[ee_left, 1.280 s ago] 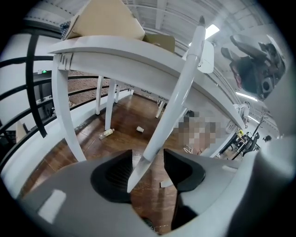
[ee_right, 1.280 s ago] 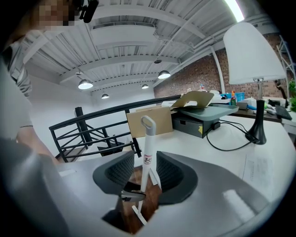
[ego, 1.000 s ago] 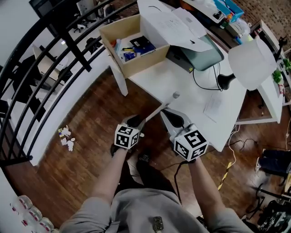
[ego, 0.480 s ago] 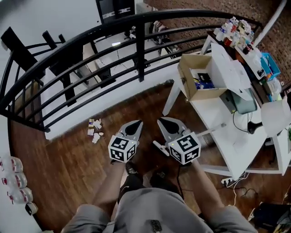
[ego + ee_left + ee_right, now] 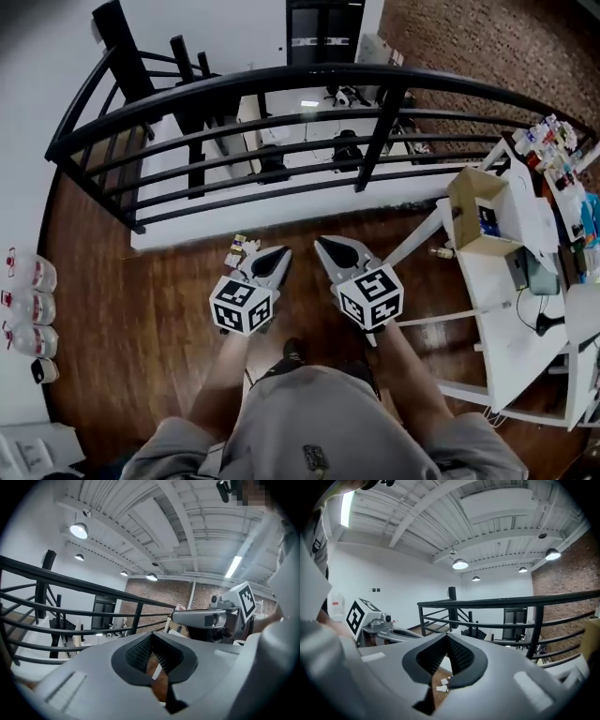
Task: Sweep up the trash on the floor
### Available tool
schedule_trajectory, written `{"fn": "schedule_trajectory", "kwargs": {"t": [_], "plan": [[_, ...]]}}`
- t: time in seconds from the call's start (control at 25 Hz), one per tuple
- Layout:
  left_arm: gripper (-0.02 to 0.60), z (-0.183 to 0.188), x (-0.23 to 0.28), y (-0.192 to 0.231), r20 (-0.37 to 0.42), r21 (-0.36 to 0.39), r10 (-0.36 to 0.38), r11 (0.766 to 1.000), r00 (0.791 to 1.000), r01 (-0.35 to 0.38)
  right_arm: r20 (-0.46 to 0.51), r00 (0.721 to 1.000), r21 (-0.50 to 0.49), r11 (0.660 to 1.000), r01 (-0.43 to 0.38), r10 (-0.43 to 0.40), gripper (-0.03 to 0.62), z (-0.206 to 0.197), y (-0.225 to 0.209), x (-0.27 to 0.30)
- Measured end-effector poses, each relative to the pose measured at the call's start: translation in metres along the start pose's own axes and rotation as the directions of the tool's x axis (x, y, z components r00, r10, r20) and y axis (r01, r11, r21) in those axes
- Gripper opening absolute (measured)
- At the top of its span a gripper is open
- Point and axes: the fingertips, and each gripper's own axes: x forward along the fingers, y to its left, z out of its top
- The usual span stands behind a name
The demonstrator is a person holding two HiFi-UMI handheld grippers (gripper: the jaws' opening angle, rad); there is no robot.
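Trash (image 5: 239,251): small heap of pale scraps on wood floor (image 5: 141,300) at foot of railing (image 5: 281,80), just ahead and left of left gripper (image 5: 280,252), not touching it. Right gripper (image 5: 322,245) alongside left one, farther from heap. Both pairs of jaws pressed together, nothing between. Only head view shows heap with both grippers. Right gripper view shows scraps (image 5: 442,684) through gap under its jaws; left gripper view shows mostly bare floor there
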Motion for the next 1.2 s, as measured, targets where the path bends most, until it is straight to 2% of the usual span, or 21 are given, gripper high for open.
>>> {"fn": "schedule_trajectory", "kwargs": {"t": [0.16, 0.44, 0.56, 1.2], "plan": [[0.005, 0.012, -0.032, 0.025, 0.008, -0.029, 0.042, 0.999, 0.999, -0.042, 0.02, 0.998, -0.038, 0.997, -0.065, 0.065, 0.0, 0.019, 0.032, 0.029], [0.005, 0.031, -0.061, 0.038, 0.064, -0.021, 0.101, 0.995, 0.993, -0.1, 0.044, 0.992, -0.081, 0.99, -0.117, 0.121, 0.0, 0.038, 0.06, 0.05], [0.005, 0.033, -0.062, 0.04, 0.06, -0.003, 0.129, 0.992, 0.99, -0.129, 0.038, 0.988, -0.093, 0.985, -0.145, 0.149, 0.0, 0.041, 0.064, 0.05], [0.005, 0.04, -0.061, 0.027, 0.062, 0.008, 0.125, 0.992, 0.99, -0.126, 0.032, 0.983, -0.101, 0.979, -0.177, 0.181, 0.0, 0.047, 0.066, 0.046]]}}
